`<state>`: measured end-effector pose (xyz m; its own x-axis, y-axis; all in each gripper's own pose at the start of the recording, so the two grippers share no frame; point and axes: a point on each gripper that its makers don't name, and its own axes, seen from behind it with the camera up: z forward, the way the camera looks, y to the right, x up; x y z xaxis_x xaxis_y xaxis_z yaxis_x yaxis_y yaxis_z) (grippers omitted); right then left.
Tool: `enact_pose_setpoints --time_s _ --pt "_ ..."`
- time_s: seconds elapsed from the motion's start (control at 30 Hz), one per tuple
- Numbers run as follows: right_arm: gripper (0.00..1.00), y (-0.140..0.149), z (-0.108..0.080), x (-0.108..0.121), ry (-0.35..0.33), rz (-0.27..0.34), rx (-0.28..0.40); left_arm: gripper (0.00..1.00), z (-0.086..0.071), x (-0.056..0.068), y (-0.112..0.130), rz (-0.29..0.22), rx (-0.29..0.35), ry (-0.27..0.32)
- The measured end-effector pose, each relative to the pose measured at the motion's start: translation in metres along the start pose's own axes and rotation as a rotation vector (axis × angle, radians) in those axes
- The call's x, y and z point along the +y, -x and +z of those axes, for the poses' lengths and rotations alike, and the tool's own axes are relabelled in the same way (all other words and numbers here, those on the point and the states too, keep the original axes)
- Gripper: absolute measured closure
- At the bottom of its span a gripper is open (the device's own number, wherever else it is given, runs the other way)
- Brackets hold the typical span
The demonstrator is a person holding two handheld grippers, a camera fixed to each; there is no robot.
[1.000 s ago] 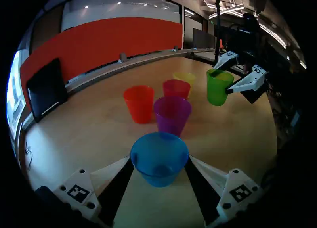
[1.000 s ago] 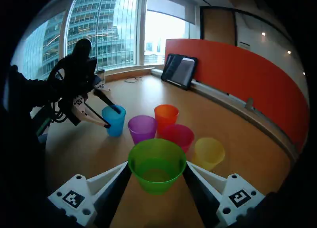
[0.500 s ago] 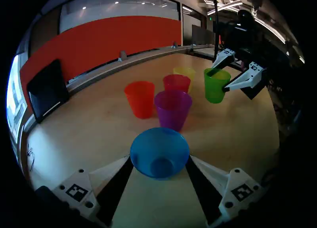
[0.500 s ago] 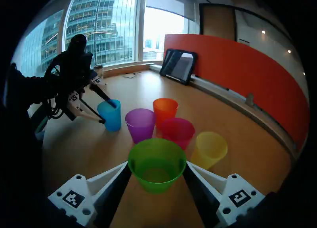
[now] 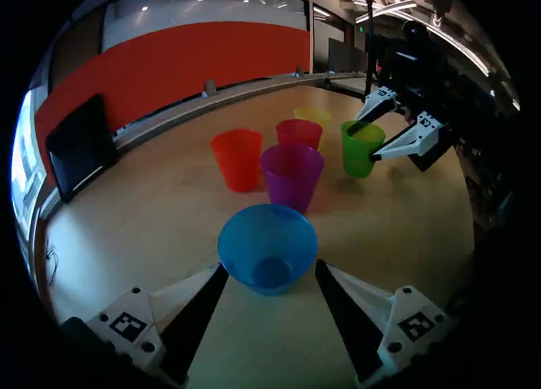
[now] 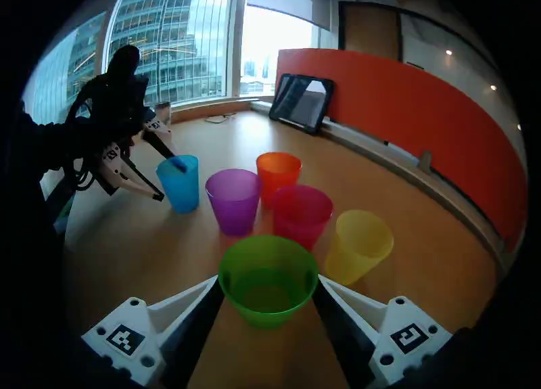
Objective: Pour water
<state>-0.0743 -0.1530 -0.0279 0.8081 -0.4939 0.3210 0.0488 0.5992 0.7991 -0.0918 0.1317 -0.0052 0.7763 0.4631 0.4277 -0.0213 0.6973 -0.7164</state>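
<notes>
**STATUS: BOTH CUPS GRIPPED, CLOSING ON THE CUP GROUP. POUR NOT STARTED**

**Gripper state.** The left gripper (image 5: 270, 267) is closed on the blue cup (image 5: 267, 254), one finger pressing each side of the wall. The right gripper (image 6: 268, 281) clamps the green cup (image 6: 268, 301) in the same way.

**Change over the last second.**
- In the left gripper view, the green cup has shifted inward from the outer side of the counter (image 5: 135, 213). It now sits just beside the red cup (image 5: 299, 133) and the yellow cup (image 5: 312, 115).
- In the right gripper view, the purple cup (image 6: 233, 199), the orange cup (image 6: 278, 176) and the red and yellow cups appear larger and nearer. This indicates the right gripper has advanced toward them.
- The blue cup has moved slightly farther from the purple cup in that view.
- Both held cups remain roughly upright, and no stream of water shows.

**Location of task items.** The green cup is at the right end of the group and the blue cup is at the near left, with the purple cup between them. A darker patch in the base of each held cup may be water, but this cannot be confirmed.

**Meaning for the task.** This is judged to be the positioning stage. One cup must next be raised over the other's rim and tipped. A rim-to-rim collision or knocking the free-standing cups is the main risk.
</notes>
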Motion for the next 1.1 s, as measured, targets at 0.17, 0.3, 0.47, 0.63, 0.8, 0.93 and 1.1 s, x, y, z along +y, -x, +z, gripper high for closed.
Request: enact_pose_setpoints --time_s 0.17,0.3,0.47,0.63,0.8,0.93,1.1 --pt "0.09 0.005 0.002 0.001 0.007 0.002 -0.006 0.04 -0.004 0.001 0.002 0.006 -0.002 -0.003" --pt "0.10 0.008 0.003 0.000 0.009 0.003 -0.012 0.04 -0.005 0.002 0.003 0.014 -0.005 -0.003" --pt "0.10 0.011 0.003 0.000 0.012 0.006 -0.014 0.04 -0.006 0.002 0.004 0.013 -0.004 -0.004" --pt "0.09 0.014 0.001 0.001 0.017 0.009 -0.018 0.04 -0.008 0.003 0.003 0.018 -0.003 -0.001" --pt "0.05 0.017 -0.002 0.002 0.025 0.016 -0.024 0.04 -0.009 0.004 0.003 0.021 -0.005 -0.001" --pt "0.00 0.017 -0.006 0.001 0.031 0.017 -0.023 0.04 -0.011 0.005 0.003 0.020 -0.002 -0.001" --pt "0.00 0.019 -0.014 0.002 0.051 0.023 -0.014 0.04 -0.016 0.006 0.003 0.020 0.005 -0.010"
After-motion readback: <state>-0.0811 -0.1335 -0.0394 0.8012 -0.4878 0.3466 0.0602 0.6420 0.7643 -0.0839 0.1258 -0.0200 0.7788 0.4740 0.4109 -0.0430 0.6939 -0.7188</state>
